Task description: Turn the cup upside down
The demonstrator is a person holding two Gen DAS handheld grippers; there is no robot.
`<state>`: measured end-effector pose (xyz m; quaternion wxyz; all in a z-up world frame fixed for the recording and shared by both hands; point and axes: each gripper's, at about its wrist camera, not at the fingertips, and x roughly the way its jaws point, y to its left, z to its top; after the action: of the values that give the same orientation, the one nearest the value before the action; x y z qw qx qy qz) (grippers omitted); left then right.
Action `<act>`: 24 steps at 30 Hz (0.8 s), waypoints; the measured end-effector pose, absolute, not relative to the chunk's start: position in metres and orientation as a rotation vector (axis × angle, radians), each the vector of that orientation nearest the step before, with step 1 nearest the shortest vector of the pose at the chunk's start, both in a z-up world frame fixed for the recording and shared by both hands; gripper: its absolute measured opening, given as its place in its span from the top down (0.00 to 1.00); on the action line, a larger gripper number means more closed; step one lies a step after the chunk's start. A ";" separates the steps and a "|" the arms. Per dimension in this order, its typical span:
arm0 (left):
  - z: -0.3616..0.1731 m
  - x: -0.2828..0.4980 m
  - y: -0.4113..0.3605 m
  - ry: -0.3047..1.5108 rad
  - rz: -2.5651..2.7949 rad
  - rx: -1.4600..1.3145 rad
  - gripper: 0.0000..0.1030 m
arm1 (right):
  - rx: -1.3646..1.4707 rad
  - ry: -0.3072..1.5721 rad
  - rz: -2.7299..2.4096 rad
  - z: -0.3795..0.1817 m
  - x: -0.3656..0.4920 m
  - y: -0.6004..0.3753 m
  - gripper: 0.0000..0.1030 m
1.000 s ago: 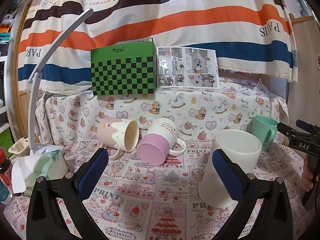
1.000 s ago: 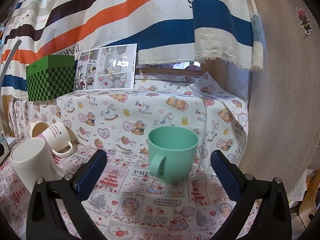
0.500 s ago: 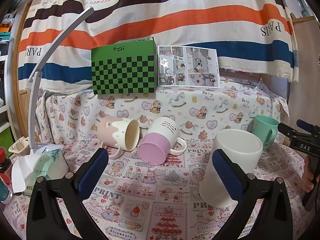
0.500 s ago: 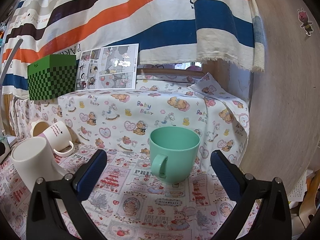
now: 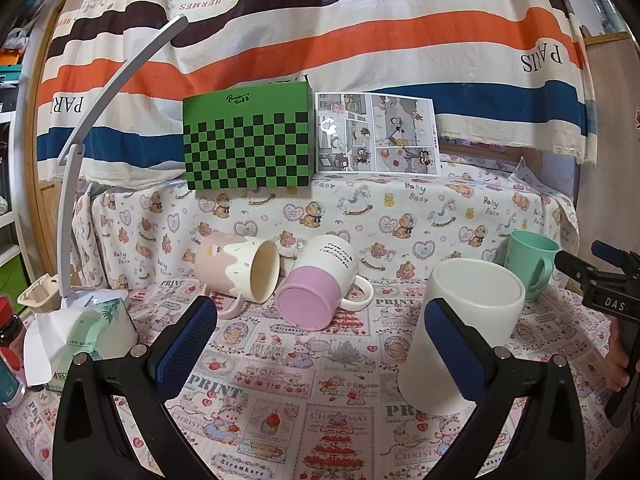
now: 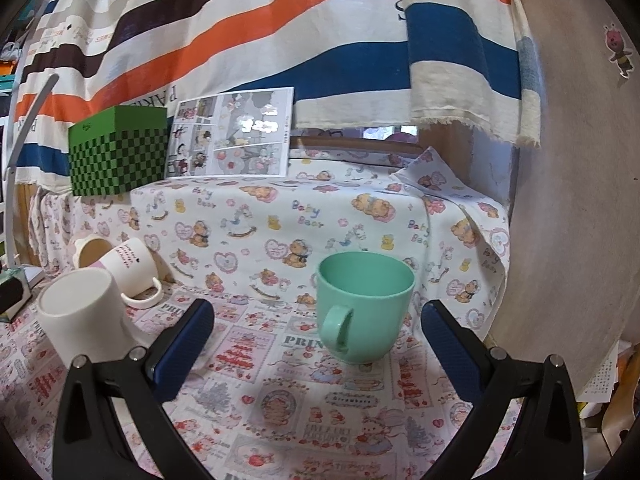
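A mint green cup (image 6: 364, 307) stands upright, mouth up, handle toward me, on the printed tablecloth (image 6: 304, 412). My right gripper (image 6: 316, 344) is open and empty, its jaws wide on either side just short of the cup. The cup also shows far right in the left wrist view (image 5: 530, 262). A white cup (image 5: 460, 332) stands upside down in front of my left gripper (image 5: 320, 344), which is open and empty. A pink-and-cream mug (image 5: 240, 270) and a white-and-lilac mug (image 5: 320, 280) lie on their sides behind.
A green checkered box (image 5: 248, 140) and a comic sheet (image 5: 376, 136) stand on a raised cloth-covered ledge at the back. A white desk lamp (image 5: 80, 176), a tissue pack (image 5: 92, 332) and bottles are at left. A wooden panel (image 6: 580, 200) is at right.
Both gripper views have shifted only slightly; the green cup sits a little lower and nearer in the right view. No cup has moved and both grippers stay open.
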<state>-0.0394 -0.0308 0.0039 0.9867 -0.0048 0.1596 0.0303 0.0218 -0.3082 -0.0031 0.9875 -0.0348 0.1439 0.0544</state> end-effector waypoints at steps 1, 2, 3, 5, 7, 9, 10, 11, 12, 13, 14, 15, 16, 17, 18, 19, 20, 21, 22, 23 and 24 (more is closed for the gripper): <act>0.004 -0.039 -0.031 0.320 0.061 -0.009 0.00 | -0.071 0.291 0.121 -0.003 0.021 -0.307 0.00; 0.004 -0.039 -0.031 0.320 0.060 -0.009 0.00 | -0.075 0.292 0.133 -0.003 0.020 -0.305 0.00; 0.004 -0.039 -0.031 0.320 0.060 -0.009 0.00 | -0.084 0.291 0.141 -0.004 0.019 -0.302 0.00; 0.004 -0.039 -0.031 0.320 0.060 -0.009 0.00 | -0.106 0.282 0.148 -0.003 0.017 -0.297 0.00; 0.004 -0.040 -0.031 0.319 0.061 -0.010 0.00 | -0.114 0.279 0.155 -0.004 0.016 -0.296 0.00; 0.004 -0.039 -0.031 0.322 0.059 -0.009 0.00 | -0.118 0.279 0.162 -0.004 0.015 -0.294 0.00; 0.004 -0.039 -0.031 0.321 0.060 -0.009 0.00 | -0.121 0.277 0.163 -0.004 0.014 -0.294 0.00; 0.004 -0.040 -0.031 0.320 0.060 -0.009 0.00 | -0.123 0.276 0.162 -0.004 0.014 -0.294 0.00; 0.004 -0.040 -0.031 0.319 0.061 -0.009 0.00 | -0.125 0.276 0.162 -0.004 0.014 -0.293 0.00; 0.004 -0.040 -0.031 0.318 0.061 -0.009 0.00 | -0.123 0.277 0.164 -0.004 0.013 -0.294 0.00; 0.004 -0.039 -0.031 0.320 0.060 -0.009 0.00 | -0.124 0.278 0.165 -0.004 0.014 -0.293 0.00; 0.004 -0.039 -0.031 0.321 0.060 -0.009 0.00 | -0.125 0.279 0.168 -0.004 0.014 -0.293 0.00; 0.004 -0.039 -0.031 0.322 0.060 -0.009 0.00 | -0.126 0.278 0.168 -0.004 0.013 -0.292 0.00; 0.004 -0.040 -0.031 0.322 0.060 -0.010 0.00 | -0.127 0.277 0.168 -0.004 0.013 -0.292 0.00; 0.004 -0.040 -0.031 0.323 0.061 -0.009 0.00 | -0.129 0.277 0.168 -0.004 0.013 -0.291 0.00; 0.004 -0.040 -0.031 0.323 0.061 -0.009 0.00 | -0.129 0.276 0.168 -0.004 0.012 -0.292 0.00; 0.004 -0.039 -0.031 0.322 0.060 -0.009 0.00 | -0.129 0.277 0.170 -0.004 0.012 -0.292 0.00; 0.004 -0.039 -0.031 0.323 0.060 -0.009 0.00 | -0.128 0.280 0.174 -0.004 0.013 -0.291 0.00; 0.004 -0.039 -0.030 0.324 0.060 -0.009 0.00 | -0.128 0.282 0.174 -0.004 0.013 -0.292 0.00; 0.003 -0.039 -0.030 0.326 0.060 -0.009 0.00 | -0.127 0.286 0.173 -0.004 0.014 -0.292 0.00; 0.003 -0.039 -0.030 0.326 0.061 -0.010 0.00 | -0.125 0.288 0.172 -0.004 0.014 -0.292 0.00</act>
<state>-0.0394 -0.0303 0.0034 0.9862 -0.0048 0.1625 0.0303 0.0143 -0.2920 -0.0044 0.9840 -0.0621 0.1433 0.0857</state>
